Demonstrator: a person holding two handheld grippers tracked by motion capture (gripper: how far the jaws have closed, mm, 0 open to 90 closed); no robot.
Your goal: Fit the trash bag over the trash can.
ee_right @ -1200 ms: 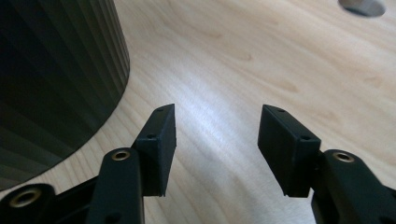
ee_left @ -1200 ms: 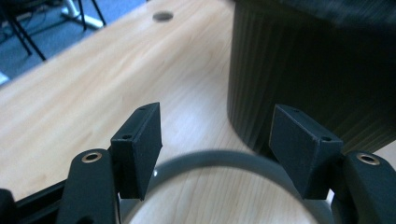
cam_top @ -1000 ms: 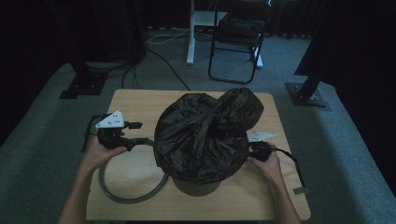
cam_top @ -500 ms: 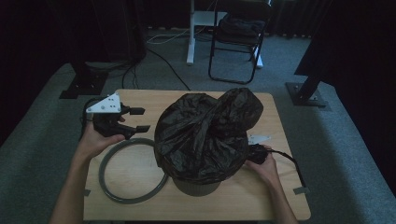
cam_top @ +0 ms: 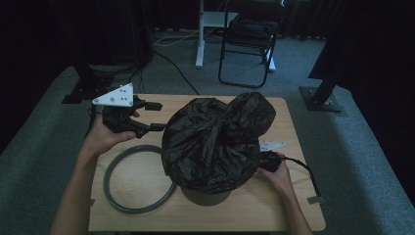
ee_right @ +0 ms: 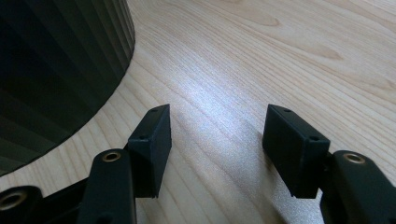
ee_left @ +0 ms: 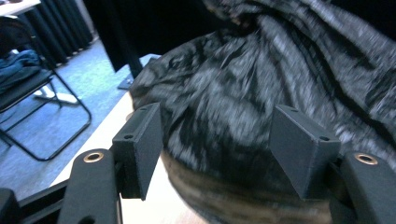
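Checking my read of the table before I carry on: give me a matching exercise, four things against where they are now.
Things:
1. black bag
2. grey ring
3. left gripper
4. right gripper

Places:
A. lying flat on the table's left side
B. low over bare wood beside the ribbed bin
C. draped over the bin in the middle
D. lifted above the table, jaws open towards the bag

Pairs: 1-C, 2-A, 3-D, 4-B

A crumpled black plastic bag (cam_top: 215, 139) covers a dark round bin (cam_top: 205, 197) on the light wooden table (cam_top: 293, 205). A grey plastic ring (cam_top: 111, 196) lies flat beside it. The left gripper (cam_top: 155, 116) hangs open above the table's left edge.
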